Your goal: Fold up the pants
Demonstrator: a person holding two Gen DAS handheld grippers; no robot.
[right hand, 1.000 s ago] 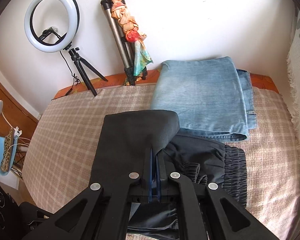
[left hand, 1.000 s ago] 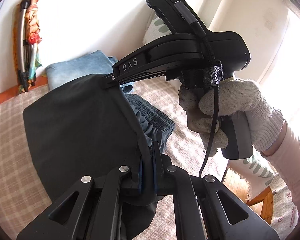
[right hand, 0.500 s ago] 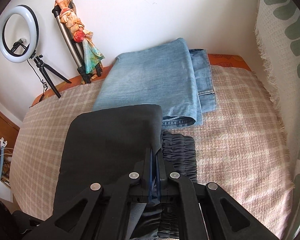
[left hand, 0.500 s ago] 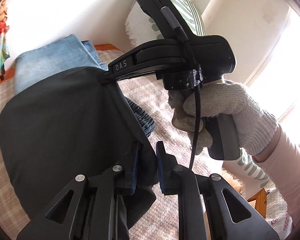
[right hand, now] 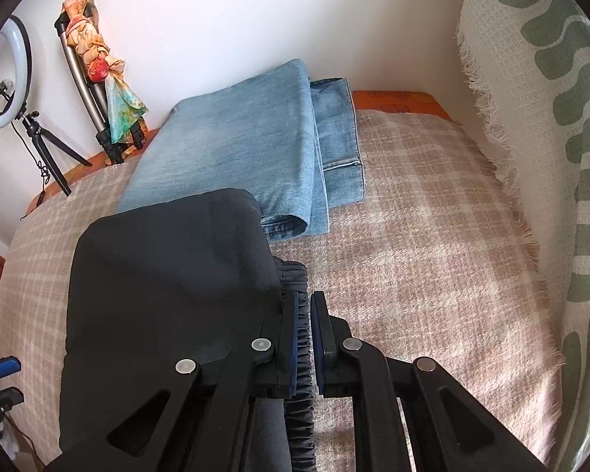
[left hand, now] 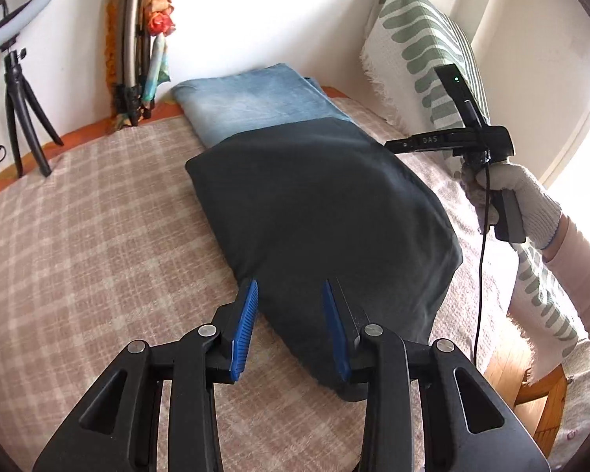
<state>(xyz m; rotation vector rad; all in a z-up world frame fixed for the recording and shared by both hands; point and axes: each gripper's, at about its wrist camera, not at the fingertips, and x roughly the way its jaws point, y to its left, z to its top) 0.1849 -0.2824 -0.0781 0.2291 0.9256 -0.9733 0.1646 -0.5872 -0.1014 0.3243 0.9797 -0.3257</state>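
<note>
The right gripper (right hand: pixel 310 308) hides most of the elastic waistband as its jaws part narrowly around it, while the left gripper (left hand: pixel 289 295) opens over the folded dark pants (left hand: pixel 326 212) overlapping the blue jeans (left hand: pixel 255 102).

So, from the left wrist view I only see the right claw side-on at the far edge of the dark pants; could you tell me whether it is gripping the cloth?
Observer: The right claw has its jaws just opening, with a narrow gap. The folded top layer of the dark pants lies to its left, not between the pads.
Operator: Thank you. Is anything in that gap?
Observer: The gathered elastic waistband pokes out from under the folded layer and shows through the gap.
Operator: And the jeans behind, please?
Observer: The jeans are folded, with a lower layer sticking out on the right that ends in a stitched hem.
</note>
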